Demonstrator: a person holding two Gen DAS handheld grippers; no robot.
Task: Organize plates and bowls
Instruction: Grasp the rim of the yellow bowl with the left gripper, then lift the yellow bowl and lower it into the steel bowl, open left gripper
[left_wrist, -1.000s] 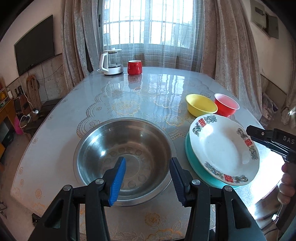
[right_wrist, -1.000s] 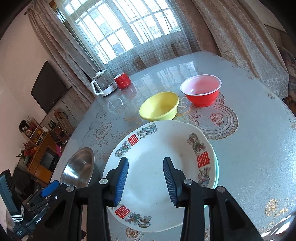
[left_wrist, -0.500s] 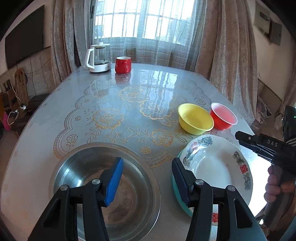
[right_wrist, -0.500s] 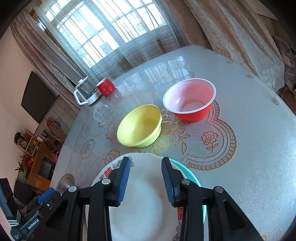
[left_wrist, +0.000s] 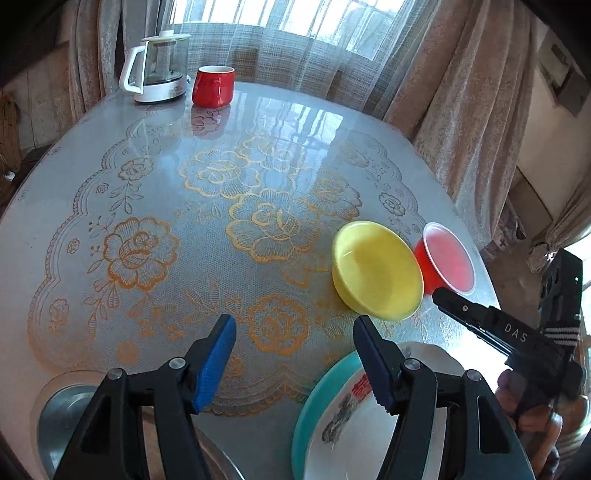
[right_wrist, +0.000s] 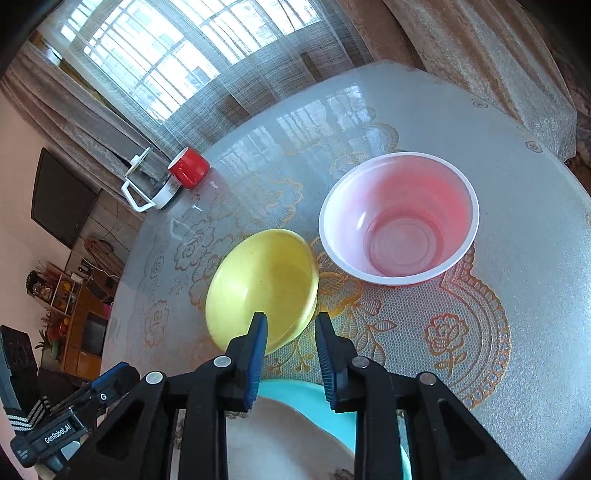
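Note:
A yellow bowl (left_wrist: 376, 271) (right_wrist: 264, 284) sits beside a red plastic bowl (left_wrist: 447, 264) (right_wrist: 399, 219) on the table. A white patterned plate (left_wrist: 354, 424) (right_wrist: 280, 443) lies stacked on a teal plate (left_wrist: 314, 398) (right_wrist: 321, 402) at the near edge. A steel bowl (left_wrist: 59, 417) is at the lower left. My left gripper (left_wrist: 295, 354) is open and empty above the table between the steel bowl and the plates. My right gripper (right_wrist: 290, 350) is open and empty, its fingertips straddling the yellow bowl's near rim; it shows in the left wrist view (left_wrist: 437, 295).
A glass kettle (left_wrist: 159, 70) (right_wrist: 151, 184) and a red mug (left_wrist: 214, 85) (right_wrist: 188, 171) stand at the table's far edge by the curtained window. The round table (left_wrist: 184, 184) has a glossy floral cover. Curtains hang to the right.
Both grippers have moved forward over the table. The steel bowl and plates have slid toward the bottom of the views. The right gripper has closed in on the yellow bowl's rim.

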